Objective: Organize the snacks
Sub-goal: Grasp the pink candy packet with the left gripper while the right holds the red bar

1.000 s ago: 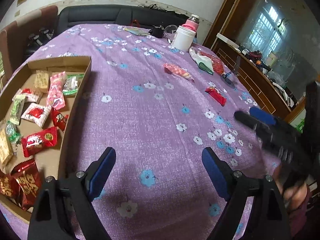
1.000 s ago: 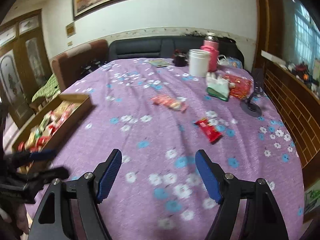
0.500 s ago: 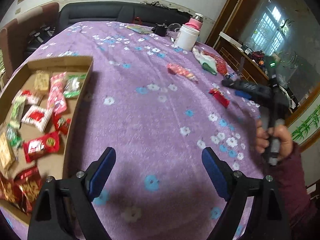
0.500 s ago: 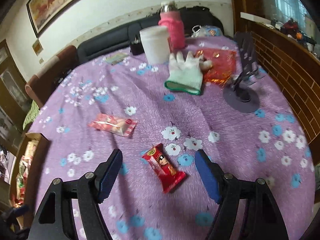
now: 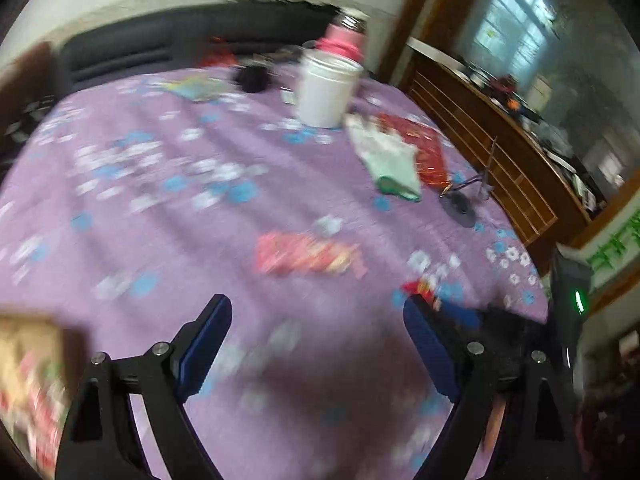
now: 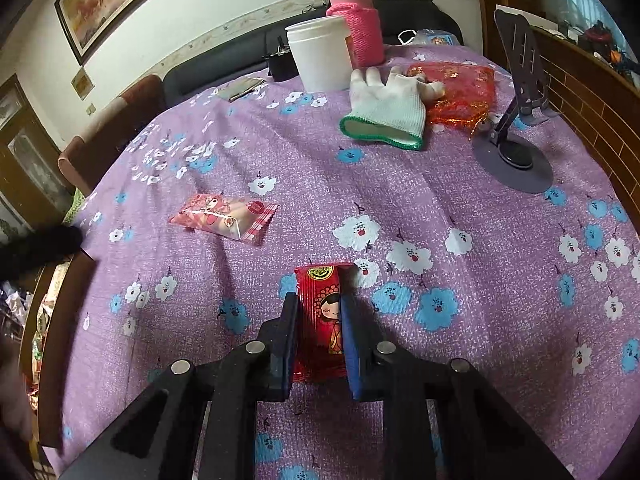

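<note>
My right gripper (image 6: 319, 310) is shut on a red snack packet (image 6: 322, 312) with a cartoon girl, low over the purple flowered cloth. A pink snack packet (image 6: 224, 218) lies on the cloth to its left; it shows blurred in the left wrist view (image 5: 308, 254), ahead of my open, empty left gripper (image 5: 316, 320). The red packet (image 5: 420, 290) and the right gripper show blurred by my left gripper's right finger. The cardboard snack box (image 5: 28, 380) is at the lower left, and its edge shows in the right wrist view (image 6: 60, 320).
At the far side stand a white tub (image 6: 320, 54), a pink-sleeved flask (image 6: 356, 28), a white glove (image 6: 386, 108), a red foil bag (image 6: 460, 92) and a phone stand (image 6: 516, 136). A wooden cabinet (image 5: 500, 152) runs along the right.
My right gripper has moved down over the red packet and shut on it. My left gripper has swung forward and right, towards the pink packet; the box has slid to the view's lower left.
</note>
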`<state>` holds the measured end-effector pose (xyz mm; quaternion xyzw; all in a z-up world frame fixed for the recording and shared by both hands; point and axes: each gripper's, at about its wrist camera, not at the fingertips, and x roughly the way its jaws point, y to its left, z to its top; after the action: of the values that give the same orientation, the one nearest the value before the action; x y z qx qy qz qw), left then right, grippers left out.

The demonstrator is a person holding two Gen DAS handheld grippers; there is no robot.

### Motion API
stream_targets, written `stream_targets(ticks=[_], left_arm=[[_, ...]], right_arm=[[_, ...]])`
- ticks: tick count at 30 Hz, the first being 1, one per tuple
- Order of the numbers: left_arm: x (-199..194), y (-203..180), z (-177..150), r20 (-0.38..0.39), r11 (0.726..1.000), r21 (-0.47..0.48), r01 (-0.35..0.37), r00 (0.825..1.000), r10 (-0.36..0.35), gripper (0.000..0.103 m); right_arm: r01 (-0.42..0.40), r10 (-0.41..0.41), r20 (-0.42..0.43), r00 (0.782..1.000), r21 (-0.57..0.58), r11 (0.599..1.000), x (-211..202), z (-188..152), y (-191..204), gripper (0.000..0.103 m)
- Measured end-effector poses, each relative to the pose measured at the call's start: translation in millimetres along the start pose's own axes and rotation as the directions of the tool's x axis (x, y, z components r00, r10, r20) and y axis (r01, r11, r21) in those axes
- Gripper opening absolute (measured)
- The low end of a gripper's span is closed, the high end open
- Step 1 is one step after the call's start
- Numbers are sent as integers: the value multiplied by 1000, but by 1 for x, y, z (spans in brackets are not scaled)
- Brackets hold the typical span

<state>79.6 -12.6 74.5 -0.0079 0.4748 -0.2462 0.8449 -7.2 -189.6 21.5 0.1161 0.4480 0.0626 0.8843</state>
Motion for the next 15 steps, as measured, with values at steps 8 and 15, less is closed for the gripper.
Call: stream_targets(ticks=[8,15], left_arm=[[93,8,35,-204,999,34,-6,979,13,87],[62,-1,-7,-263,991,89,105,962,-78,65]], right_arm=[[-72,74,-23,997,69,995,1,5,-12,21],[-77,81,-34,996,90,993,-2,4,-12,21]])
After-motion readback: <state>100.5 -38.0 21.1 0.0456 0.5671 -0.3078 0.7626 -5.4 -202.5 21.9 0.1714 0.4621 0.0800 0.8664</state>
